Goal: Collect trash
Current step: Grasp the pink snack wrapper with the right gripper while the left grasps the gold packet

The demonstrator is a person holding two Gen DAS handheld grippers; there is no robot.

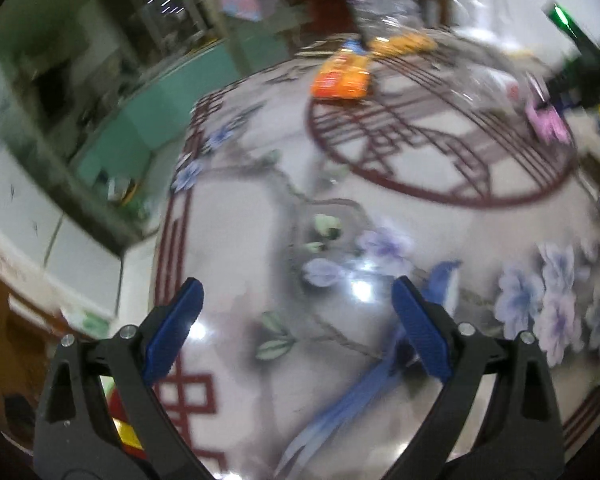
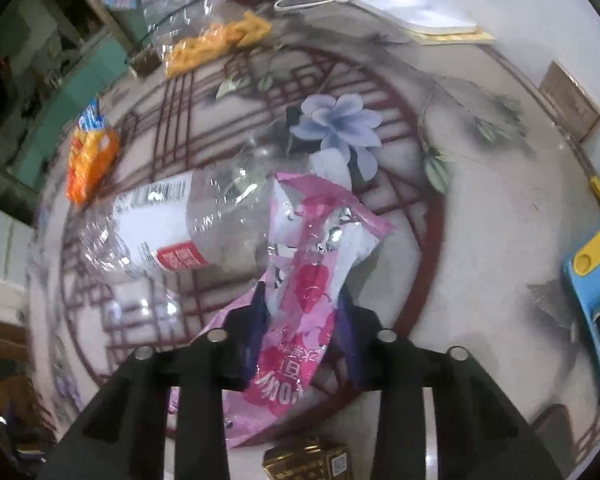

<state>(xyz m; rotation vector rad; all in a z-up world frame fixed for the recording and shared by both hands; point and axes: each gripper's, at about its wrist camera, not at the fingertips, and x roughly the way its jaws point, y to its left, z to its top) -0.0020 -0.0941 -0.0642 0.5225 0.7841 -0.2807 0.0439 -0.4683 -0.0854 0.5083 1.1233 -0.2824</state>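
My right gripper (image 2: 302,312) is shut on a pink and white snack wrapper (image 2: 312,248) and holds it above the floral tabletop (image 2: 480,208). A crushed clear plastic bottle (image 2: 172,228) with a red and white label lies just left of the wrapper. An orange snack packet (image 2: 90,156) lies at the far left, and a clear bag of yellow snacks (image 2: 216,44) at the back. My left gripper (image 1: 296,312) is open and empty over the tabletop (image 1: 260,208). In the left wrist view the orange packet (image 1: 342,74), the snack bag (image 1: 400,42) and the held wrapper (image 1: 548,122) sit far ahead.
A blue and yellow object (image 2: 592,280) lies at the right table edge. A white appliance base (image 2: 416,4) with a cord stands at the back. A small gold box (image 2: 312,460) sits below my right gripper. Green cabinets (image 1: 112,136) lie beyond the left edge.
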